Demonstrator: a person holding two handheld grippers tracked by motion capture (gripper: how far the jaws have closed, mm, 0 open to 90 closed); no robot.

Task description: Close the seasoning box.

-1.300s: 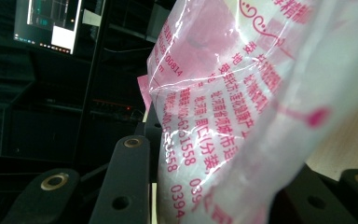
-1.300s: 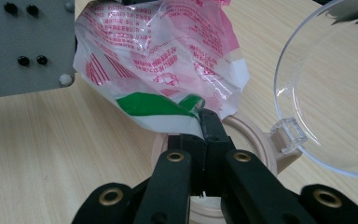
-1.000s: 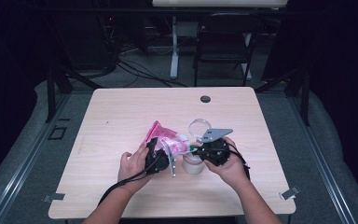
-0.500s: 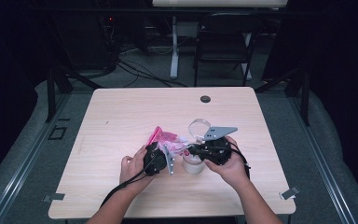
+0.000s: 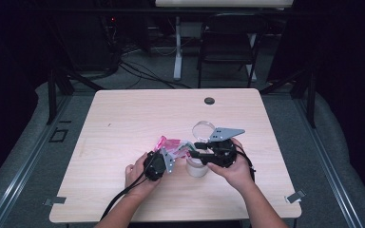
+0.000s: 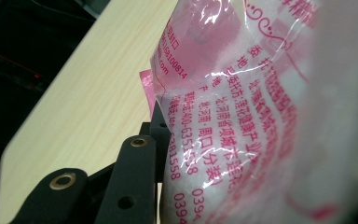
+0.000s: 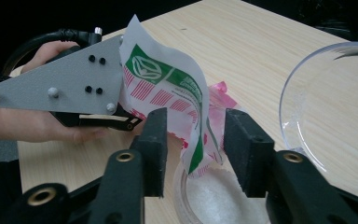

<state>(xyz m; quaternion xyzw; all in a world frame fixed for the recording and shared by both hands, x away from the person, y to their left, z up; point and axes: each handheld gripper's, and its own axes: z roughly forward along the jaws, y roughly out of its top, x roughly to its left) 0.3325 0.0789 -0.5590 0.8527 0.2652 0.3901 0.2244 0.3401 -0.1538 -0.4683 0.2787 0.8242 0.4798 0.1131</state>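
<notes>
Item: plastic sachet (image 7: 177,100), pink and green print, held over a small white cup (image 7: 214,196) of white powder, near the table's front edge. Left gripper (image 5: 171,159) clamps the sachet's body (image 6: 242,116). Right gripper (image 7: 193,140): jaws have just been opening, and now stand apart either side of the torn end, pads clear. Best practice, in my judgement: keep the mouth centred over the cup, tip slowly. Clear lid (image 7: 328,107) beside. Pale wood table (image 5: 138,114); dark room, folding chair (image 5: 228,45) behind.
</notes>
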